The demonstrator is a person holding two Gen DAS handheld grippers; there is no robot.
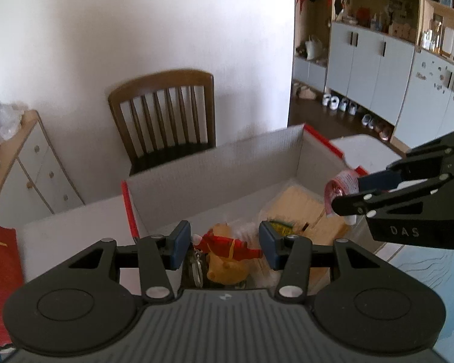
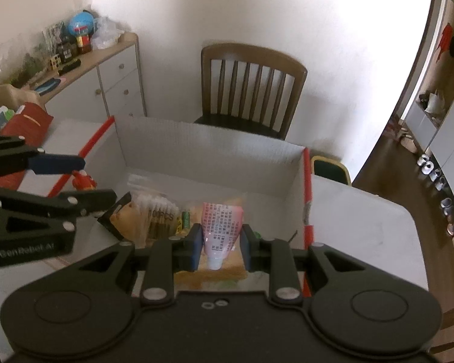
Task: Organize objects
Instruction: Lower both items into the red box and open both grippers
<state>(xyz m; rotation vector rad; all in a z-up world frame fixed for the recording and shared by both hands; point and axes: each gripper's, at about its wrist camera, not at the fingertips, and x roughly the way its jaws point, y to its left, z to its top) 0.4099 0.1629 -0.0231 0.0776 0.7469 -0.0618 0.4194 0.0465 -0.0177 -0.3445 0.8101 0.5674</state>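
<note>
An open cardboard box (image 1: 215,169) with red-edged flaps stands on the white table; it also shows in the right wrist view (image 2: 215,154). My left gripper (image 1: 224,246) is shut on a yellow bear toy in a red outfit (image 1: 227,248), held over the box's near left side; the toy also shows in the right wrist view (image 2: 83,181). My right gripper (image 2: 221,246) is shut on a pink and white tube (image 2: 222,230), cap towards the camera, above the box. In the left wrist view the tube (image 1: 342,186) sticks out of that gripper at the right.
Inside the box lie a pack of cotton swabs (image 2: 154,214), a yellow packet (image 1: 299,208) and other small items. A wooden chair (image 2: 251,90) stands behind the table. A sideboard (image 2: 106,81) with clutter is at the left. A red bag (image 2: 27,121) lies on the table's left.
</note>
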